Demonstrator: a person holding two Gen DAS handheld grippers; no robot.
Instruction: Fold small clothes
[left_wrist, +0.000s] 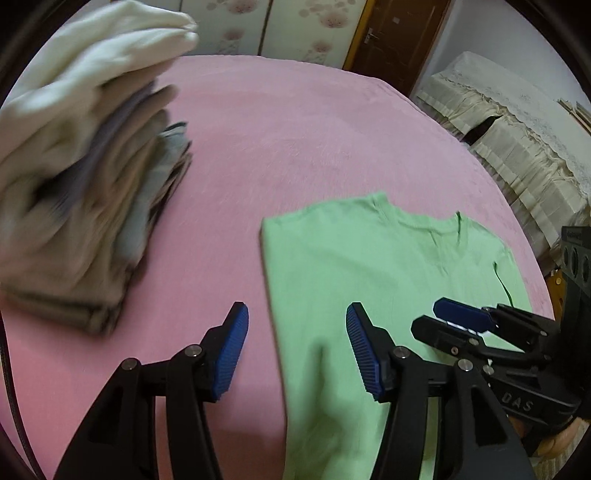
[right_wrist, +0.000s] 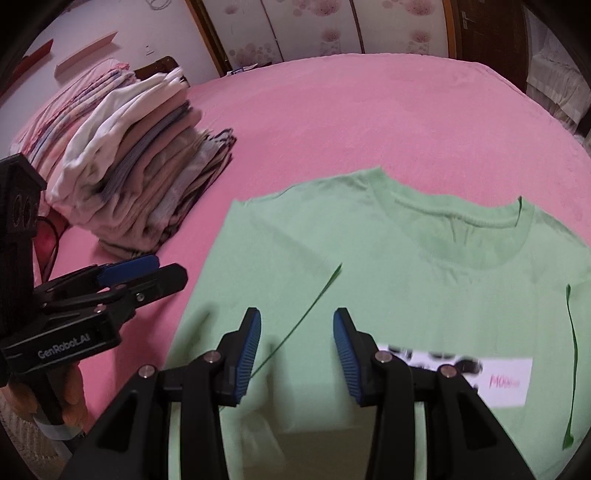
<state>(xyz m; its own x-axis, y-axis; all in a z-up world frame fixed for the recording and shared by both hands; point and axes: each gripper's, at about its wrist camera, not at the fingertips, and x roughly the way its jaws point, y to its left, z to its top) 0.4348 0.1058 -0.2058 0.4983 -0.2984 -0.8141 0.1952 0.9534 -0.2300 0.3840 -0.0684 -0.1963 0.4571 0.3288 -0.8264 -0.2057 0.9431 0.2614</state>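
Looking down both wrist views, I find a green T-shirt (right_wrist: 388, 266) lying flat on the pink bed (right_wrist: 351, 122), neckline at the far end and hem toward me, so its long axis runs near to far. A white printed panel (right_wrist: 491, 380) shows on the chest, right of my right tongs (right_wrist: 297, 354). The shirt's left edge looks folded in to a straight line; dark green creases run down the cloth at left and right.

My left tongs (left_wrist: 297, 354) stand released, nothing between the blue pads, straddling the shirt's left edge above the cloth. My right tongs are partly parted above the shirt's near middle; I see no cloth pinched between them.

A stack of folded clothes (right_wrist: 147, 177) sits on the bed, far left of the shirt and apart from it.
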